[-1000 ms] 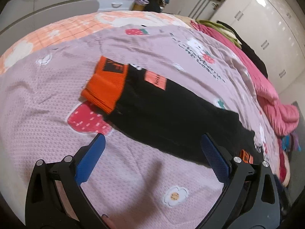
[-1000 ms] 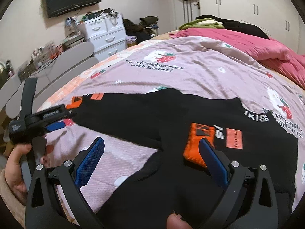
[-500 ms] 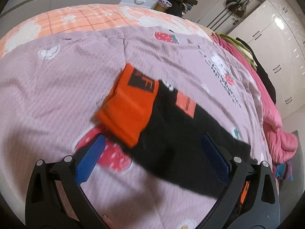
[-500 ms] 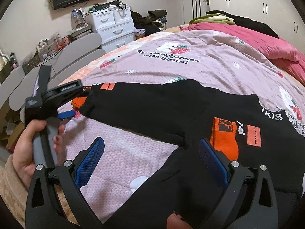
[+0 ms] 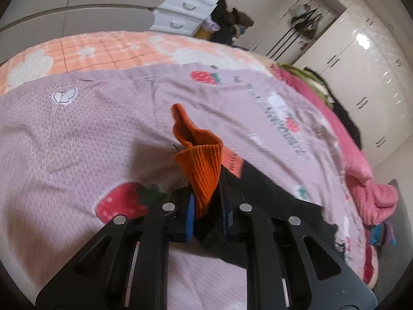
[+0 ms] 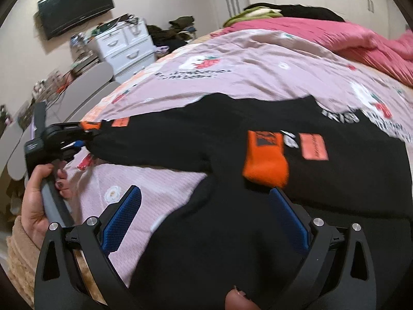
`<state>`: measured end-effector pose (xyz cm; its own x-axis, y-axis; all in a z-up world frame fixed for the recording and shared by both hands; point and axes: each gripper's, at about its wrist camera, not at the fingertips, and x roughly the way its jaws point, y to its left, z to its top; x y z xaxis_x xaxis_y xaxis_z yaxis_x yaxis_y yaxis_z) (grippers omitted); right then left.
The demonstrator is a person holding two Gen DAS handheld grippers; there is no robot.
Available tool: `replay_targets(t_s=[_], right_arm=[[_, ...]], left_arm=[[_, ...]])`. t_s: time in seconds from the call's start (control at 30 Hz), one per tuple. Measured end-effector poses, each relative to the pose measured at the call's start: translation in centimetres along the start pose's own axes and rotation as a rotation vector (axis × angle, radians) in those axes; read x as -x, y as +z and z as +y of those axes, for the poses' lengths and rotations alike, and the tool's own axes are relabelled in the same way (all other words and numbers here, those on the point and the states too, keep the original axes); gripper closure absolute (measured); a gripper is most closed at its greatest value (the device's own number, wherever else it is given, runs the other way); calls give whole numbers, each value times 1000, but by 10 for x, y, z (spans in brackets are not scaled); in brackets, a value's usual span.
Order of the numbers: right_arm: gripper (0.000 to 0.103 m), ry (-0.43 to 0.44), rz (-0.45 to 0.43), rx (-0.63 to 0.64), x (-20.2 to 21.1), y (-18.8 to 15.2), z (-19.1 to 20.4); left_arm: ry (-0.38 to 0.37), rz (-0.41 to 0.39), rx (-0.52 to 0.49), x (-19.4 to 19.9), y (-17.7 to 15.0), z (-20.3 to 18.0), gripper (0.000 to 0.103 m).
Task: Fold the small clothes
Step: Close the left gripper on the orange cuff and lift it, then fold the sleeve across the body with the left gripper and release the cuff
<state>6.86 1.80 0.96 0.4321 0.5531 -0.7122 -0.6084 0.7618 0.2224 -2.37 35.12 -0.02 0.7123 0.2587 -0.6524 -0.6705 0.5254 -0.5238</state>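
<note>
A black sweater with orange cuffs lies spread on the pink strawberry-print bed cover. In the left wrist view my left gripper is closing on one orange cuff, which stands bunched up between the blue pads with the black sleeve trailing to the right. The right wrist view shows that same left gripper at the sleeve end, held by a hand. My right gripper stands open above the sweater's body, just below the other orange cuff, with nothing pinched.
A pink quilt and dark clothes are piled along the bed's far side. White drawers and a wall TV stand beyond the grey footboard. White wardrobes line the right wall.
My left gripper moved onto the orange cuff and went from wide open to closed around it, lifting it off the cover. My right gripper stayed open and shifted slightly over the sweater.
</note>
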Motion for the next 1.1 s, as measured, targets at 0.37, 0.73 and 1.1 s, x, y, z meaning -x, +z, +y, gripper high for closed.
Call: replay_targets(t_s=[0.37, 0.73, 1.1], right_arm=[[4, -85, -70, -182, 48, -17, -67], [4, -109, -120, -246, 75, -22, -92], [4, -127, -153, -295, 95, -25, -112]], left_arm=[[-135, -59, -130, 43, -19, -64, 96], [-222, -52, -216, 53, -33, -109, 97], [-340, 0, -281, 55, -52, -157, 97]])
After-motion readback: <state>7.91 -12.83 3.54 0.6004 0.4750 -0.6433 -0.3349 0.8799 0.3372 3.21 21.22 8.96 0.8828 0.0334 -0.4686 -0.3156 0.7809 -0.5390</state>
